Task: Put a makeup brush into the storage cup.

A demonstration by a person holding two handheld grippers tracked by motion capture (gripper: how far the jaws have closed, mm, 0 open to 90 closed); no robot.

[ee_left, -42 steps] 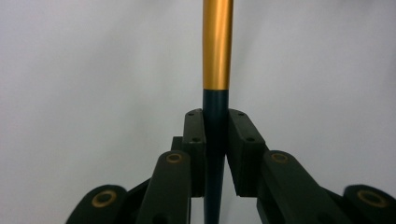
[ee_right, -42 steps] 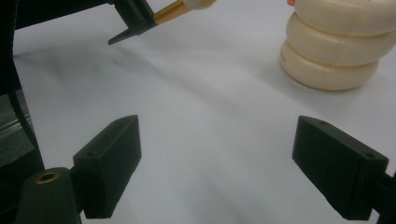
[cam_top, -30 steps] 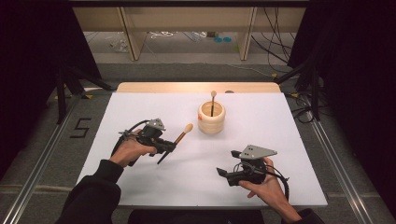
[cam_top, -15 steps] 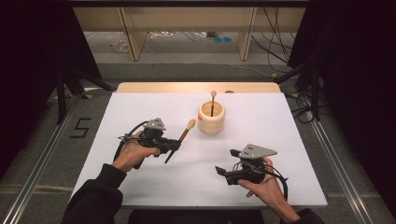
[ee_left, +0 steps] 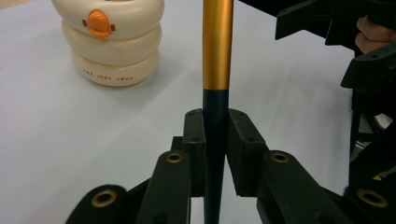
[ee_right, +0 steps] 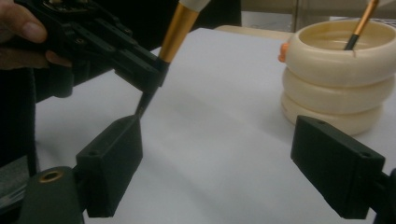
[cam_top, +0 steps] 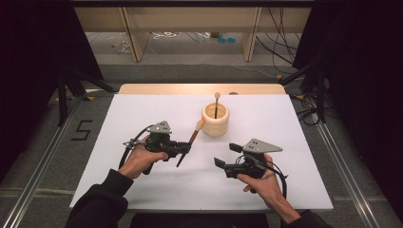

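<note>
My left gripper point(cam_top: 185, 148) is shut on the dark handle of a makeup brush point(cam_top: 192, 137), whose pale tip points up toward a cream ringed holder point(cam_top: 215, 119). The left gripper view has the pads point(ee_left: 194, 140) pressed on either side of the brush point(ee_left: 217, 56) below its gold ferrule, and the holder point(ee_left: 112, 42) stands at upper left. A second brush point(cam_top: 217, 102) stands in the holder. My right gripper point(cam_top: 227, 155) rests nearer the front edge, open, with nothing between its fingers point(ee_right: 114, 158). It faces the left gripper point(ee_right: 135, 60) and the holder point(ee_right: 334, 79).
A white sheet covers the table point(cam_top: 142, 114), with a wooden strip point(cam_top: 166, 89) along the far edge. Shelving legs and cables lie on the floor beyond. Dark stands flank the table on both sides.
The left gripper has shifted slightly right with the brush, and the brush tip has come closer to the holder. The right gripper has stayed put.
</note>
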